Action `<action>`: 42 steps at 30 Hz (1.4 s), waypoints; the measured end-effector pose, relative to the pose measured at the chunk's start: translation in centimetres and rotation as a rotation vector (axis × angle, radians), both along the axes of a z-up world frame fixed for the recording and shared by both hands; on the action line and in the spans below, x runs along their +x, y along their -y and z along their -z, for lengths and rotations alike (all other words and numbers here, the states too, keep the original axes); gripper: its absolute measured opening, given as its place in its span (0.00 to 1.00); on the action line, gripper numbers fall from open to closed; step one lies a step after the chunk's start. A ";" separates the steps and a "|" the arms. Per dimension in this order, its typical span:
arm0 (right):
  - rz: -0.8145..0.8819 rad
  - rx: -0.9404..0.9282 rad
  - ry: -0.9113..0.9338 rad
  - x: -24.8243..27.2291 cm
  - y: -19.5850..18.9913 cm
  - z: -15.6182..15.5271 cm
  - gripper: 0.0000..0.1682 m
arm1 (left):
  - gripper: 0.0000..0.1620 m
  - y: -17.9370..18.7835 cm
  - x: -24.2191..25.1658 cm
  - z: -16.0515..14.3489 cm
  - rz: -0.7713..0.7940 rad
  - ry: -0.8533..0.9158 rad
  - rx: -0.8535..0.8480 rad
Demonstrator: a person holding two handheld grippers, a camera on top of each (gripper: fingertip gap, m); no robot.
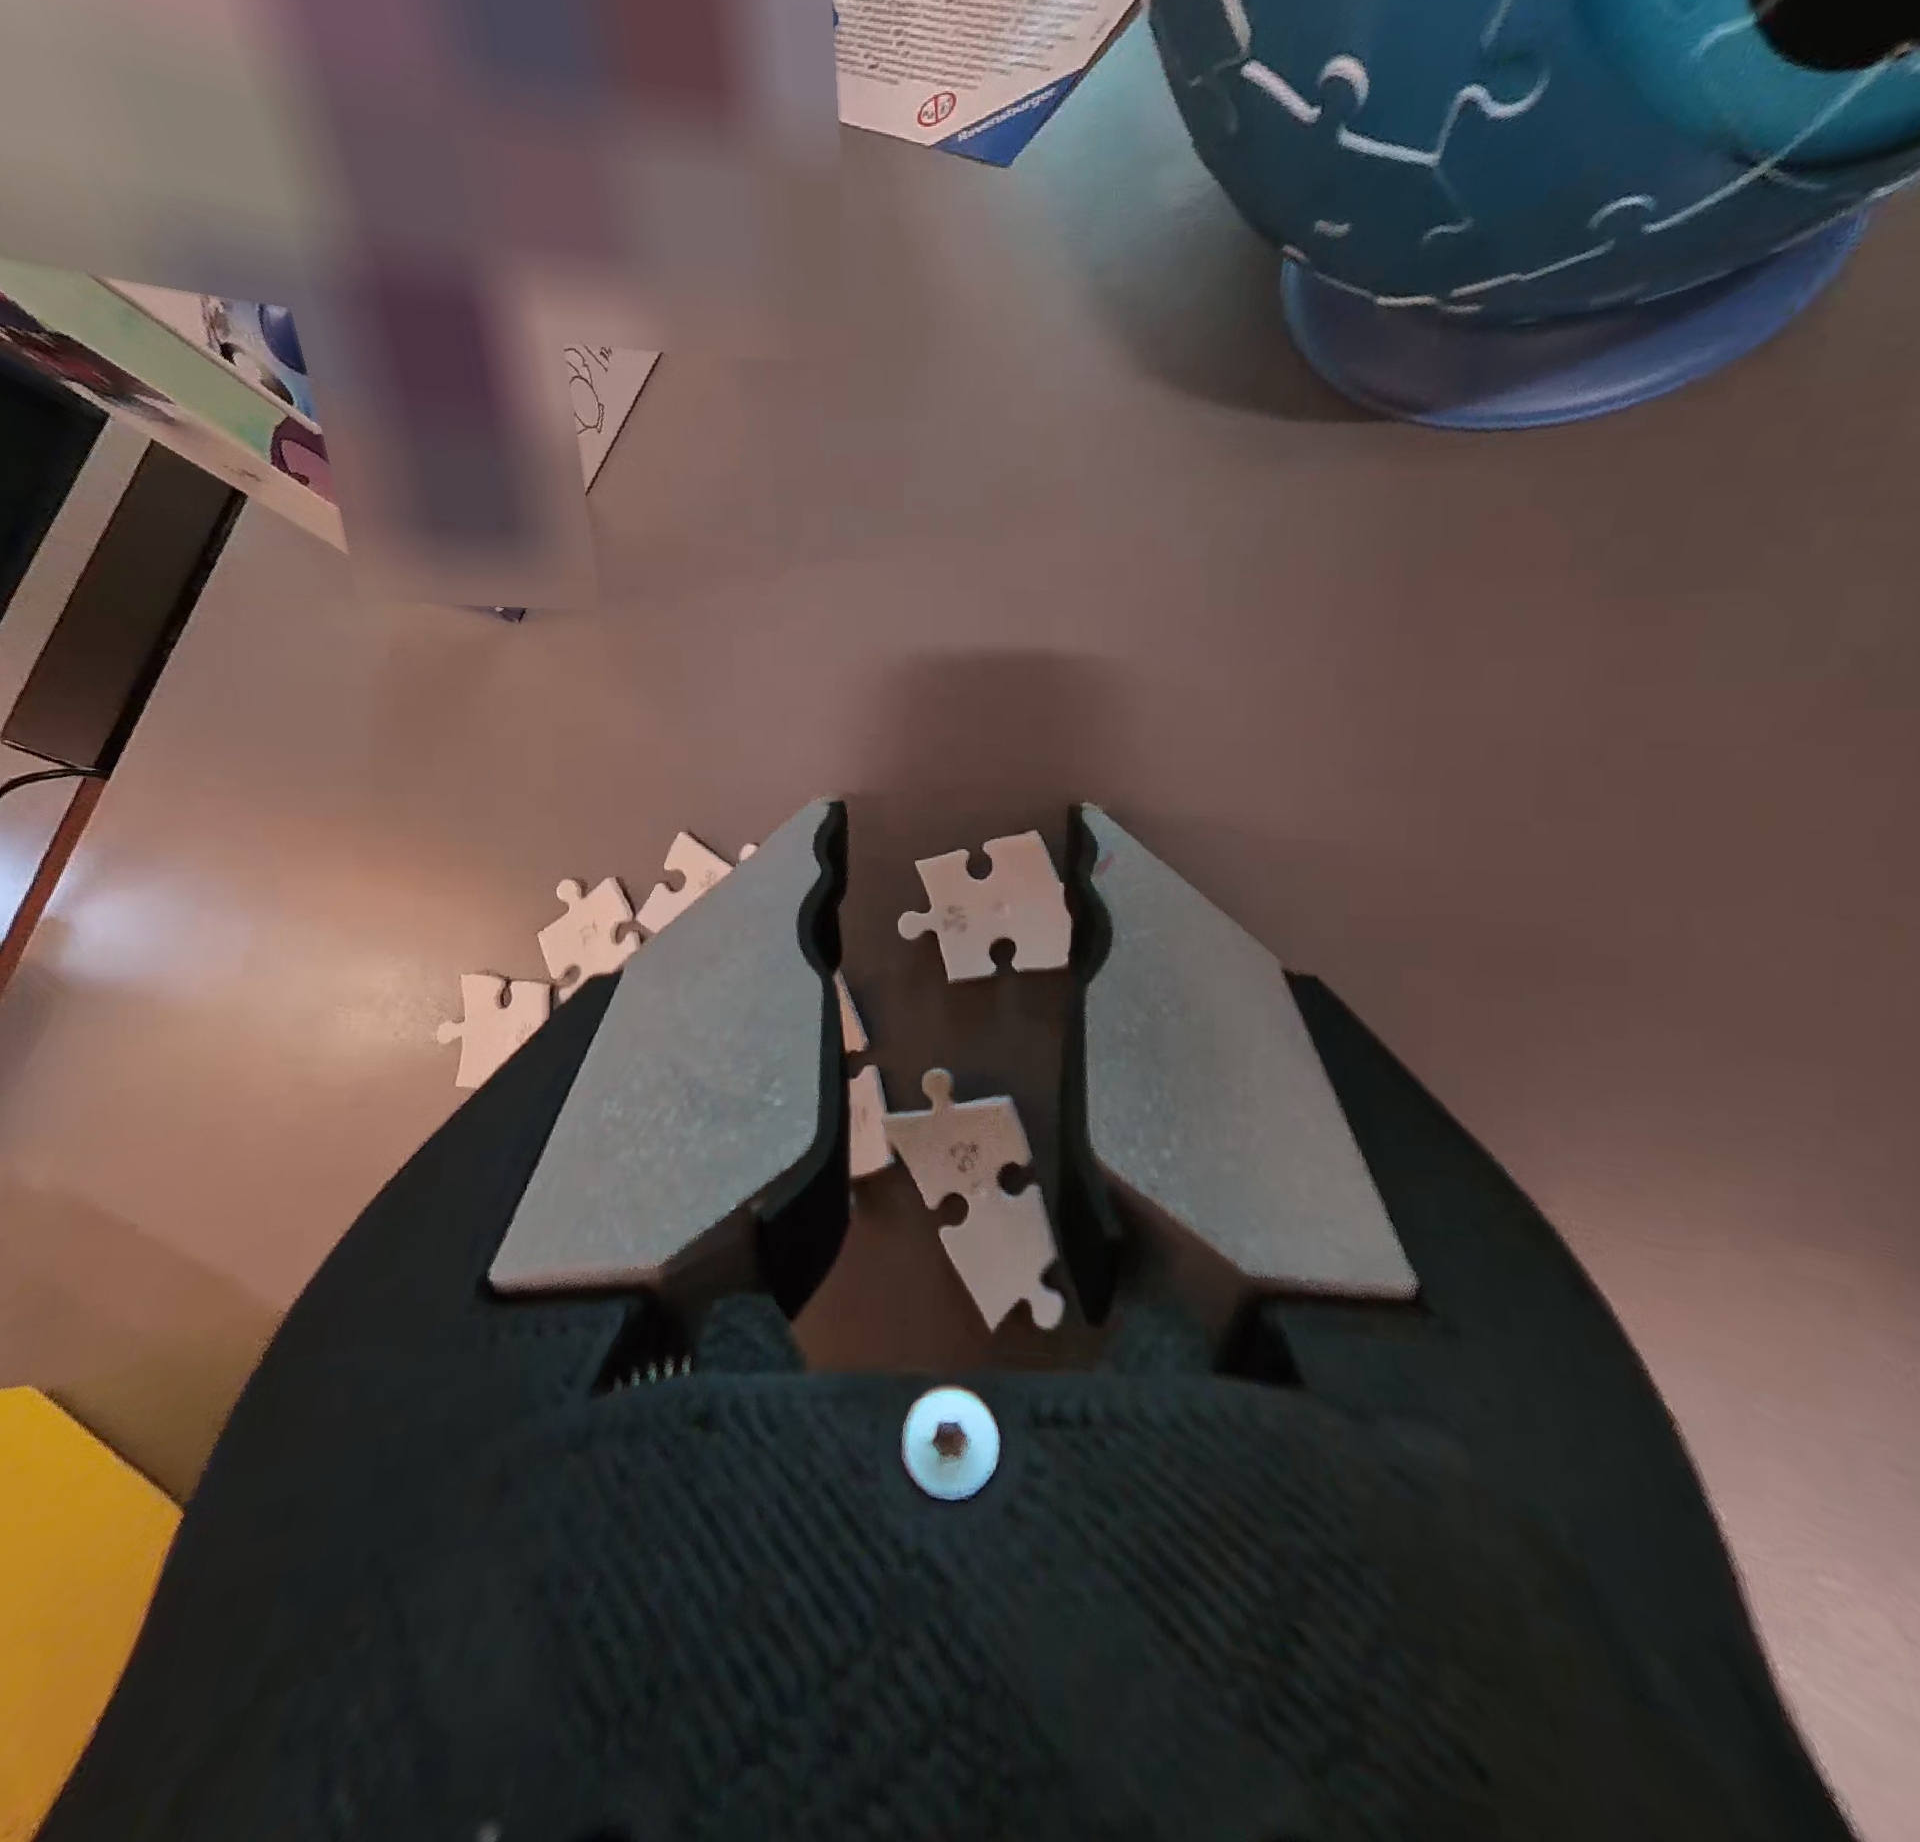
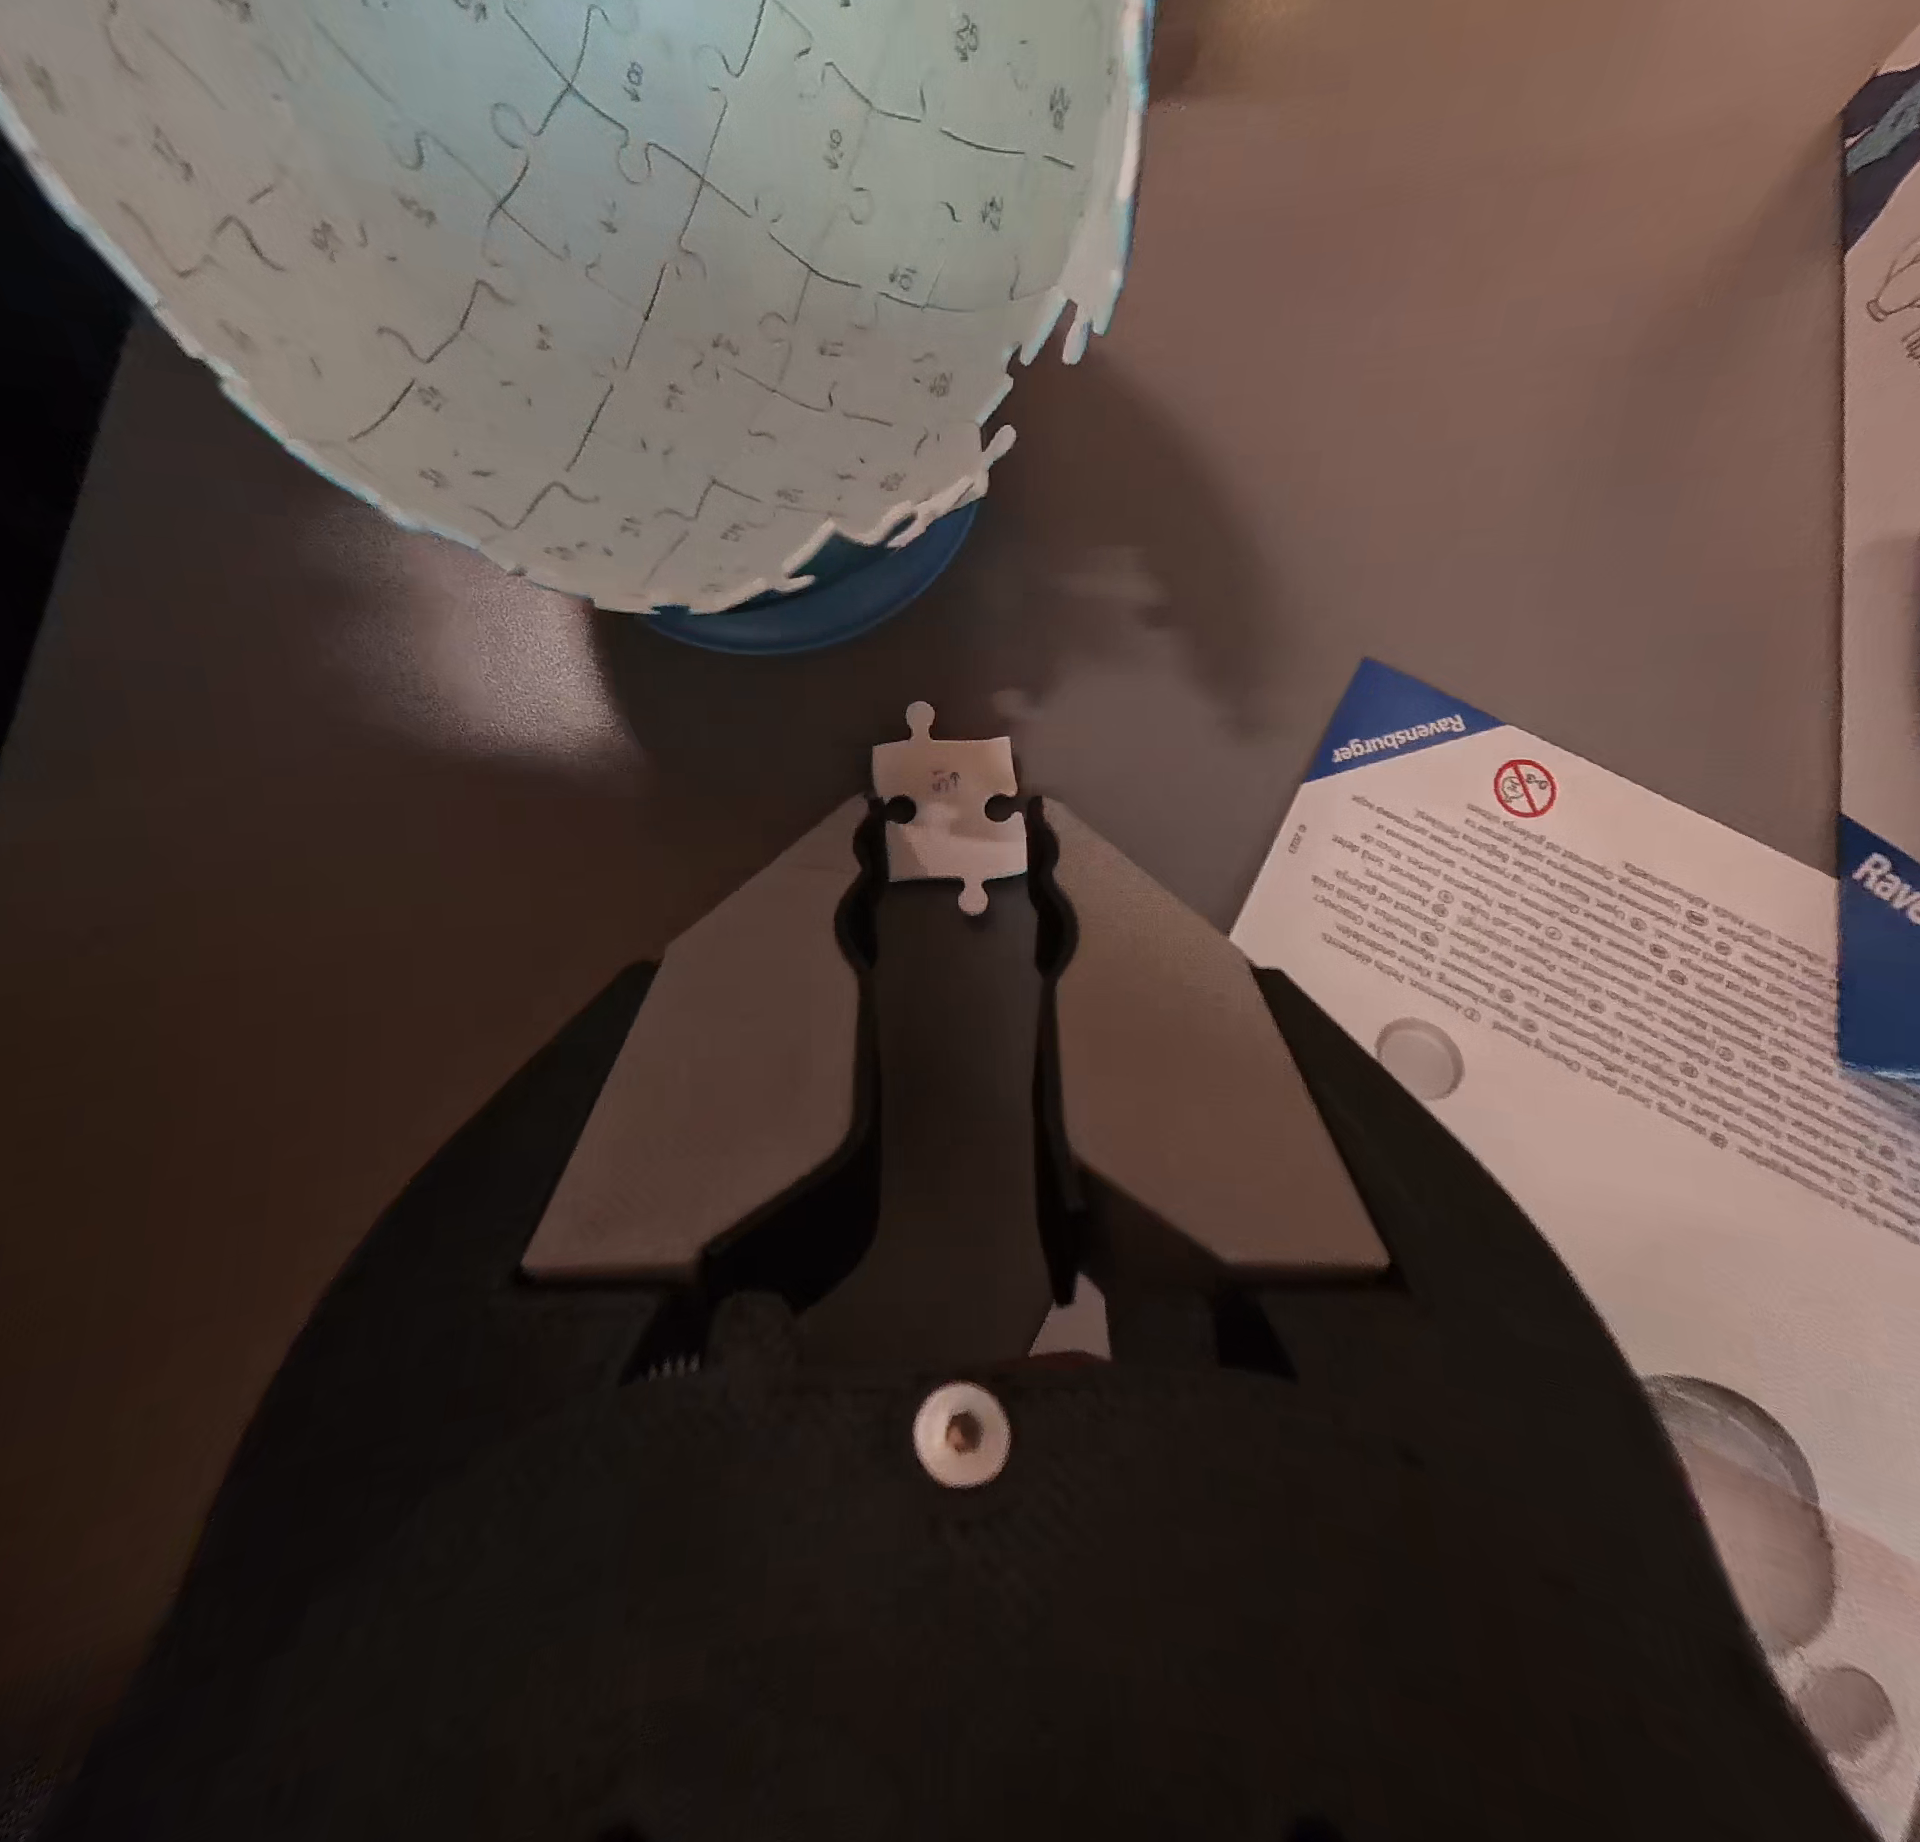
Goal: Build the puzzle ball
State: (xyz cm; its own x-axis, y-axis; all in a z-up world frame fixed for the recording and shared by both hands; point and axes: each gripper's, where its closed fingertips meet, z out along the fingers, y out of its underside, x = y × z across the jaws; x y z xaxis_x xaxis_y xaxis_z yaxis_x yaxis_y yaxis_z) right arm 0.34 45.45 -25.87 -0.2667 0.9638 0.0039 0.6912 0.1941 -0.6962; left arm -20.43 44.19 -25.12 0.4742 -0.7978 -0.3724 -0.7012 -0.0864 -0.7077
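White, thin and light, the puzzle piece [image 2: 951, 805] sits pinched edgewise in my right gripper [image 2: 951, 821]; my left gripper [image 1: 956, 857] gapes empty.

white leaflet [image 2: 1621, 971], brown table [image 1: 1351, 753], yellow object [image 1: 62, 1584]

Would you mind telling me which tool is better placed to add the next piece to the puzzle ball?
The right tool: it already grips a puzzle piece at its tips, with the ball's open jagged edge just ahead. The left tool is open and empty above loose pieces on the table.
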 end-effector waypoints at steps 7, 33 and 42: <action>0.080 0.165 -0.074 -0.4 -1.2 -2.4 0.14 | 0.19 0.4 0.4 -0.1 0.011 -0.040 0.060; 0.234 0.225 -0.416 -1.5 -1.7 -9.7 0.14 | 0.27 -3.0 8.5 -15.9 -0.035 0.389 -0.154; 0.332 0.292 -0.436 -2.0 -3.2 -9.9 0.14 | 0.28 -3.9 14.9 -13.0 0.114 0.265 -0.455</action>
State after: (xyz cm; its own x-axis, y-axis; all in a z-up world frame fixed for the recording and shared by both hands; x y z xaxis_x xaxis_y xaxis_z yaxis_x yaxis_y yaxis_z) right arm -1.64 48.61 -15.96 0.1330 0.9379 0.3205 0.4114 0.2419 -0.8788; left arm -5.52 48.10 -12.16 0.4059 -0.9026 0.1433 -0.5266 -0.3591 -0.7706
